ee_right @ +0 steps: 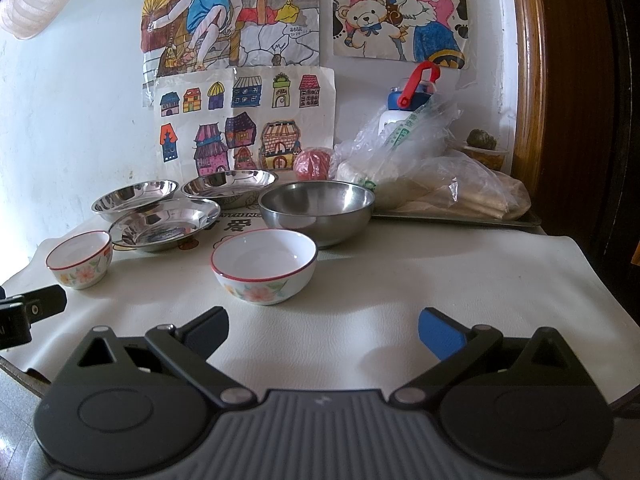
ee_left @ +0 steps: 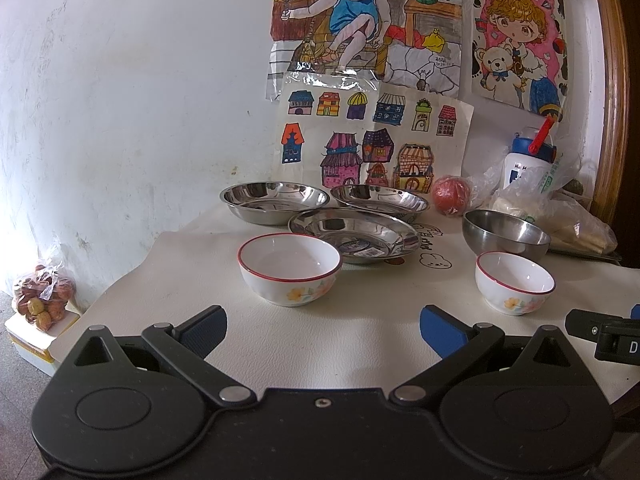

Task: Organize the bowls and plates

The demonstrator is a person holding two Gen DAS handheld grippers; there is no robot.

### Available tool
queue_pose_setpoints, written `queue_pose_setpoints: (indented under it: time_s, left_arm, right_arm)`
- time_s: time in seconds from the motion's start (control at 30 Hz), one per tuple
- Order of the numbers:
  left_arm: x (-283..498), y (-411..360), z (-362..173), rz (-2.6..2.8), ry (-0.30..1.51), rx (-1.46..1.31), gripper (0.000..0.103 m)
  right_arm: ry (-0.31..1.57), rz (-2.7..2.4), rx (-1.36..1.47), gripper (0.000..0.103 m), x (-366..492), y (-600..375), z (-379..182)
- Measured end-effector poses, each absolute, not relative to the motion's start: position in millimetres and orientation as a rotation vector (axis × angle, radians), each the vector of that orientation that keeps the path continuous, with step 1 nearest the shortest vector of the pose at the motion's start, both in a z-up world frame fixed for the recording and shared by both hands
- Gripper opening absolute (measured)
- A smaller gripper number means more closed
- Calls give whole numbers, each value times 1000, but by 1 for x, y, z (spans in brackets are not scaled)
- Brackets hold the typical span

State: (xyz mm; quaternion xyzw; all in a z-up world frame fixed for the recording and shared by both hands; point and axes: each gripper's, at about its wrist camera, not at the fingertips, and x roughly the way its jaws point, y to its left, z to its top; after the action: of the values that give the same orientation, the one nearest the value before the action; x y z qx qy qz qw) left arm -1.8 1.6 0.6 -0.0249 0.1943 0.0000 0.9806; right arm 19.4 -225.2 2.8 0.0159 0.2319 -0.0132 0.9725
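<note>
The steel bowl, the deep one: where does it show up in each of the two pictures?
Left wrist view: the steel bowl sits at the right, behind the right-hand flowered bowl.
Right wrist view: the steel bowl sits near the centre, just behind the closest flowered bowl.
Shared landmark: the red ball by the wall, behind the bowl in both.

A scuffed white wall carries taped children's drawings; a wooden door frame stands right, grey floor below the tabletop's left edge.
</note>
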Motion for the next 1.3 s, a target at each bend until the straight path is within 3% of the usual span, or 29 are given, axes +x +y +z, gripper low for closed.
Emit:
queue_pose_setpoints:
  time_s: [1.3]
  left_arm:
    - [-11, 12, 16, 4, 379, -57, 102]
  right_arm:
    - [438, 25, 50, 103, 8, -221, 11]
